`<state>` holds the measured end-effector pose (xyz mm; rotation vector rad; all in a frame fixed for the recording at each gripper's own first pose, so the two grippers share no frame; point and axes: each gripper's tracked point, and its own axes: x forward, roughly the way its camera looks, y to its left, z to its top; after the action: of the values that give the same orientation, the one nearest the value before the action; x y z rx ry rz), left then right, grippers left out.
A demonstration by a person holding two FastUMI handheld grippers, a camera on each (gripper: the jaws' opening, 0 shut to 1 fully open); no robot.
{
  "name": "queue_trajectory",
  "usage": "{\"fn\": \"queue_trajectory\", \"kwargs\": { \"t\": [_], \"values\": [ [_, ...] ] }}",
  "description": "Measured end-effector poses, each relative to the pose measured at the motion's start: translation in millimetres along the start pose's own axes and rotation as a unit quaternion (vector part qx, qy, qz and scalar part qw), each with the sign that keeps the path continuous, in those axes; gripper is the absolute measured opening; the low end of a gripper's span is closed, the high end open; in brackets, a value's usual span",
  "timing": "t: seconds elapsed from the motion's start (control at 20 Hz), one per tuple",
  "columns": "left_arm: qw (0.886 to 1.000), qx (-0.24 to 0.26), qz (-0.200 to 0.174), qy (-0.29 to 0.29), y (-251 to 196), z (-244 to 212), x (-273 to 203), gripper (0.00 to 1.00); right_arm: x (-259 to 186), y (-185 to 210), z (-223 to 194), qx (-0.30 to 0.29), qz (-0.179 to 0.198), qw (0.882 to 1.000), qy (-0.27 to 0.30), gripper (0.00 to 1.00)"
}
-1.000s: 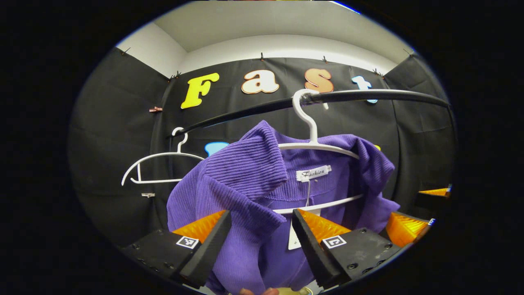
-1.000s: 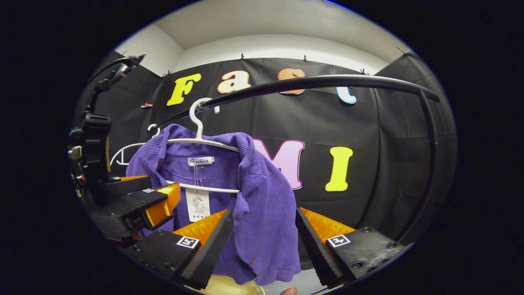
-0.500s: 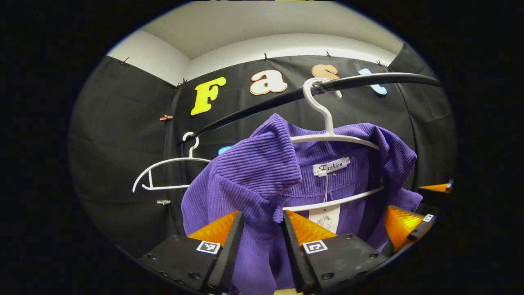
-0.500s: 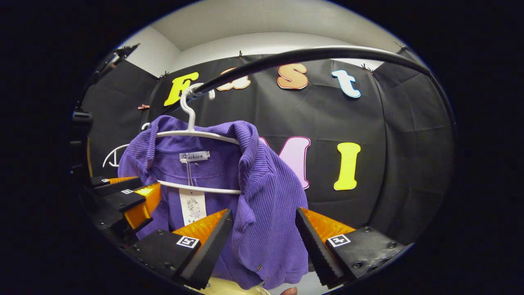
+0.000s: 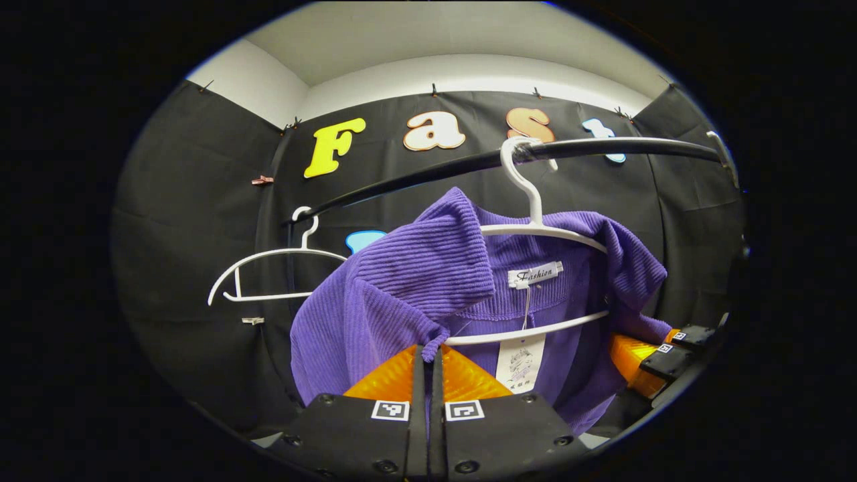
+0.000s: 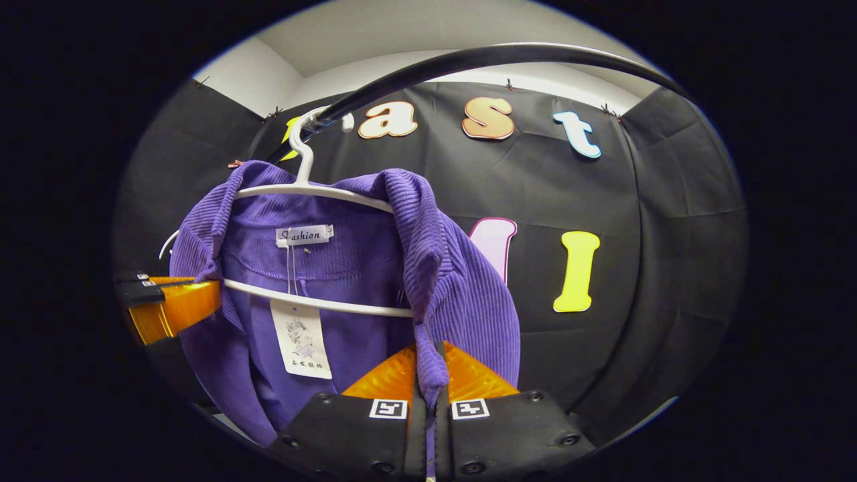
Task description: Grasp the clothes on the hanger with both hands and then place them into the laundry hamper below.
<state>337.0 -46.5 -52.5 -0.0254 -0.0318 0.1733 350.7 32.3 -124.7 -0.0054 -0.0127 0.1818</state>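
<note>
Fingers of my left gripper (image 5: 427, 355) and right gripper (image 6: 428, 355) are both clamped on the purple top (image 5: 428, 281), one front edge each, so I can slide it off the white hanger (image 5: 535, 227) on the black rail (image 5: 602, 147) for the hamper below.

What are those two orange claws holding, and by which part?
Both hold the purple top. The left gripper pinches one front edge below the collar; the right gripper pinches the other. It hangs on the hanger.
</note>
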Motion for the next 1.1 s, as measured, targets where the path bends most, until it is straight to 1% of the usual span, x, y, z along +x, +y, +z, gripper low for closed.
{"fn": "queue_trajectory", "kwargs": {
  "t": [0.1,0.15,0.25,0.35,0.55,0.6,0.65,0.75,0.85,0.9,0.95,1.1],
  "values": [
    [1.0,-0.007,-0.004,-0.002,7.3,6.2,-6.6,0.05,-7.8,-16.6,12.1,-0.026,-0.028,0.999,-0.019,0.09],
    [1.0,-0.009,-0.004,-0.004,12.1,11.3,-11.3,0.03,-15.8,-27.6,16.6,-0.029,-0.037,0.999,-0.024,0.1],
    [1.0,-0.012,-0.009,-0.006,18.4,20.2,-15.6,0.03,-25.3,-39.1,25.0,-0.024,-0.046,0.998,-0.031,0.1],
    [1.0,-0.008,-0.013,-0.008,25.1,27.3,-20.4,0.03,-23.3,-45.2,31.0,-0.026,-0.053,0.998,-0.033,0.1],
    [1.0,-0.022,0.003,-0.02,51.0,46.8,-24.9,0.03,-21.5,-62.6,52.6,-0.035,-0.078,0.995,-0.052,0.09],
    [0.999,-0.025,0.009,-0.024,57.9,51.4,-24.5,0.05,-20.8,-66.2,58.3,-0.041,-0.085,0.994,-0.059,0.09],
    [0.999,-0.027,0.016,-0.027,65.0,54.3,-23.6,0.03,-19.6,-69.9,61.7,-0.043,-0.092,0.993,-0.061,0.1],
    [0.999,-0.029,0.027,-0.03,77.9,58.7,-21.7,0.05,-15.0,-75.7,62.7,-0.041,-0.104,0.992,-0.056,0.1],
    [0.998,-0.029,0.034,-0.033,88.6,63.2,-18.6,0.03,-13.1,-80.8,60.9,-0.035,-0.118,0.991,-0.046,0.09],
    [0.998,-0.029,0.038,-0.035,93.9,65.2,-16.2,0.07,-11.2,-82.4,61.4,-0.03,-0.123,0.991,-0.043,0.09],
    [0.998,-0.028,0.041,-0.034,98.1,65.3,-12.8,0.05,-8.9,-83.9,61.4,-0.024,-0.127,0.991,-0.041,0.1],
    [0.998,-0.029,0.045,-0.026,109.1,64.9,1.8,0.05,4.5,-87.6,58.8,0.006,-0.14,0.99,-0.03,0.1]
  ]
}}
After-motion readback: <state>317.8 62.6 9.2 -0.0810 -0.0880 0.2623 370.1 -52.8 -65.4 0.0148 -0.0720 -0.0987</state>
